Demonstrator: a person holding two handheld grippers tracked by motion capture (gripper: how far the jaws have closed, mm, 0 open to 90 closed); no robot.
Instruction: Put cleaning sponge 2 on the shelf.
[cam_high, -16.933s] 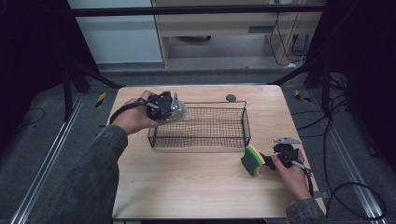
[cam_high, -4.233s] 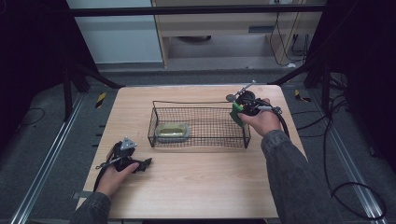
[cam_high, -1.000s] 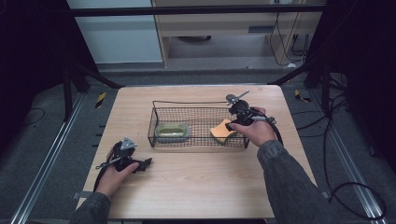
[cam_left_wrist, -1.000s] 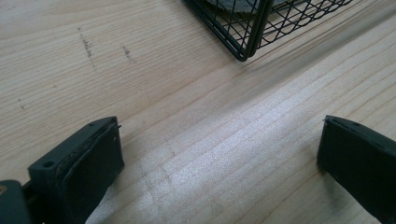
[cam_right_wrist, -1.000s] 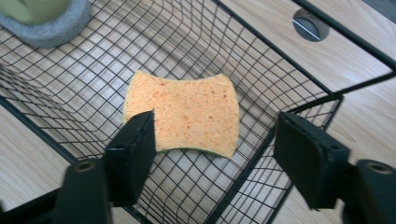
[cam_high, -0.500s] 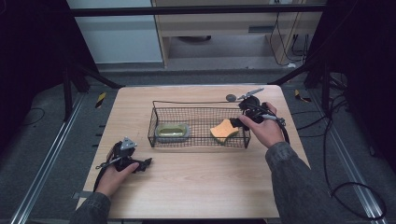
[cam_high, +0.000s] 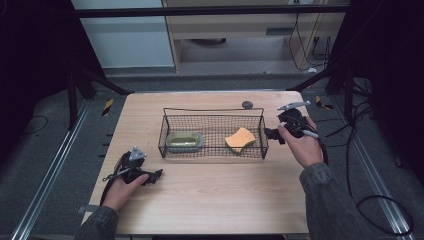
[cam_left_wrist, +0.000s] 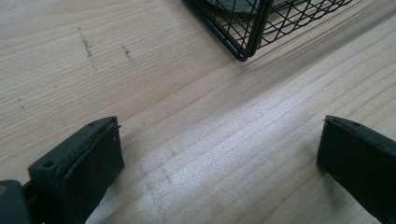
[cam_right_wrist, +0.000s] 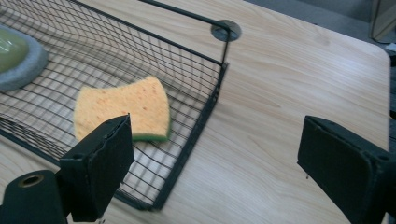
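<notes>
Since the earlier frames the sponge (cam_high: 240, 137) has gone from the jaws of the right hand-held gripper (cam_high: 272, 134) into the wire basket (cam_high: 212, 150), and that gripper has drawn back over the right end wall to sit just outside it above the tabletop (cam_high: 215, 195). The sponge now lies flat on the mesh floor at the basket's right end, orange face up with a green edge showing beneath, well apart from the green soap-like piece on its grey pad (cam_high: 184, 140) at the left end. In the right gripper view the jaws stand wide apart with nothing between them, the sponge (cam_right_wrist: 123, 112) a little way ahead inside the wire wall (cam_right_wrist: 196, 135). The left hand-held gripper (cam_high: 155, 174) rests low over the tabletop near the basket's front left corner; its own view shows both jaws spread with bare wood between them and the basket corner (cam_left_wrist: 245, 49) ahead. Judging by this, the placing step looks done and the release is finished: both items sit in the basket. The next move probably calls only for lifting the right gripper clear without catching the rim, or reaching for another item; a small dark round thing (cam_high: 247, 104) lies on the tabletop behind the basket.
</notes>
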